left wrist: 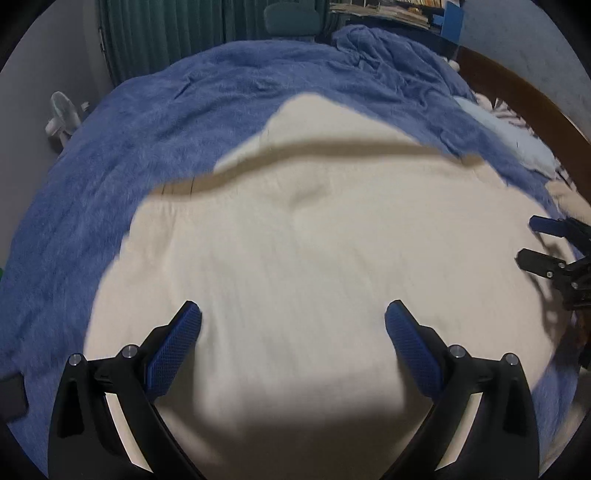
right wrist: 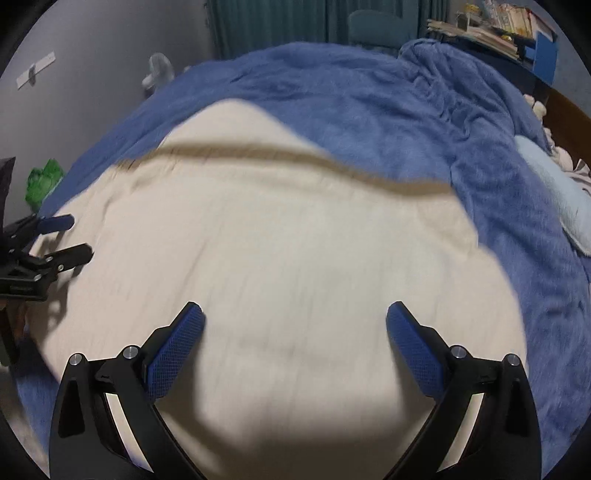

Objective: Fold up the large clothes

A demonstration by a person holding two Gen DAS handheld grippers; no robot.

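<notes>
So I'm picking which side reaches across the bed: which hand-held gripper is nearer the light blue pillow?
Right. The light blue pillow lies off the cream garment's right side, beyond the right hand-held gripper. The left hand-held gripper hovers over the garment further left.

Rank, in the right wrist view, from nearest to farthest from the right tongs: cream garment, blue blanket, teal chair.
1. Cream garment: directly beneath the open right tongs.
2. Blue blanket: beyond and around the garment.
3. Teal chair: past the bed's far edge, by the curtain.
</notes>
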